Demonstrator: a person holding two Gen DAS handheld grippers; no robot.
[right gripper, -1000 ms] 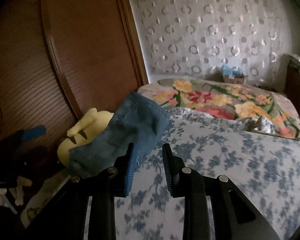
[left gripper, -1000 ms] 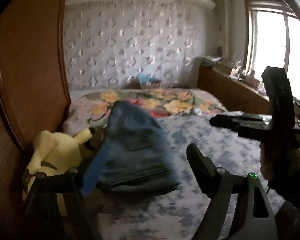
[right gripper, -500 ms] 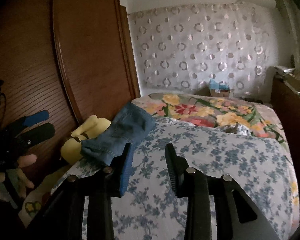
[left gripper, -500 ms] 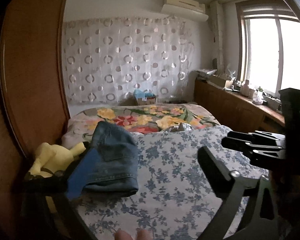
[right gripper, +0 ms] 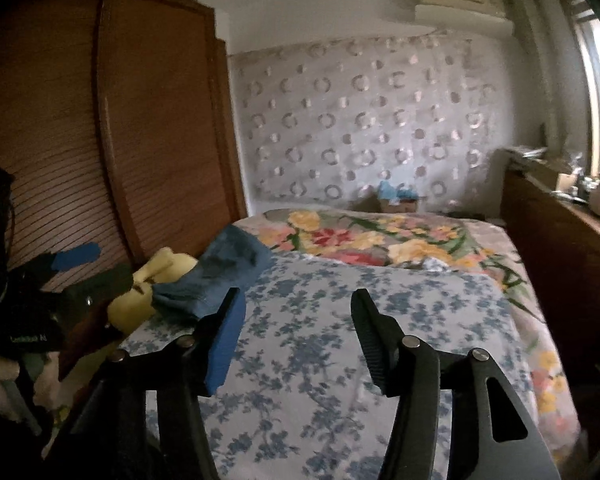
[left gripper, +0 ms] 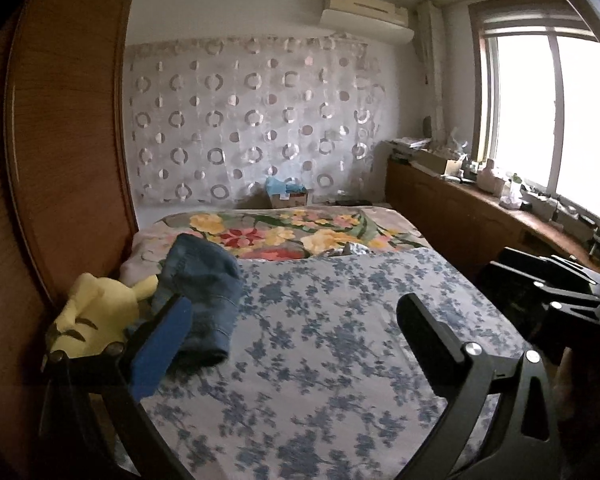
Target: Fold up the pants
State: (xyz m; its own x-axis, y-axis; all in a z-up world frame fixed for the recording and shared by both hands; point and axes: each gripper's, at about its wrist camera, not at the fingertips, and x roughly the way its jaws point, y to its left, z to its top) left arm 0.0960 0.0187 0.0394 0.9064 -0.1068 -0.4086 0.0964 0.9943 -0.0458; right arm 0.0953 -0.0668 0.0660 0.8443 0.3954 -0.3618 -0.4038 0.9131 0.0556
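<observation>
The folded blue denim pants (left gripper: 204, 296) lie in a compact stack at the left edge of the bed, against a yellow plush toy (left gripper: 94, 316). They also show in the right wrist view (right gripper: 220, 276). My left gripper (left gripper: 296, 316) is open and empty, held back from the pants and above the blue-flowered sheet (left gripper: 340, 340). My right gripper (right gripper: 296, 320) is open and empty, also pulled back over the sheet (right gripper: 340, 360). The right gripper also shows at the right edge of the left wrist view (left gripper: 540, 280).
A wooden wardrobe (left gripper: 60, 160) stands along the bed's left side. A floral quilt (left gripper: 292, 236) covers the far end. A wooden counter (left gripper: 480, 216) with clutter runs under the window on the right. A patterned curtain (left gripper: 252, 120) hangs behind.
Both grippers have pulled back and up from the folded pants. The right gripper's jaws have opened from nearly closed. The pants stay put by the plush toy.
</observation>
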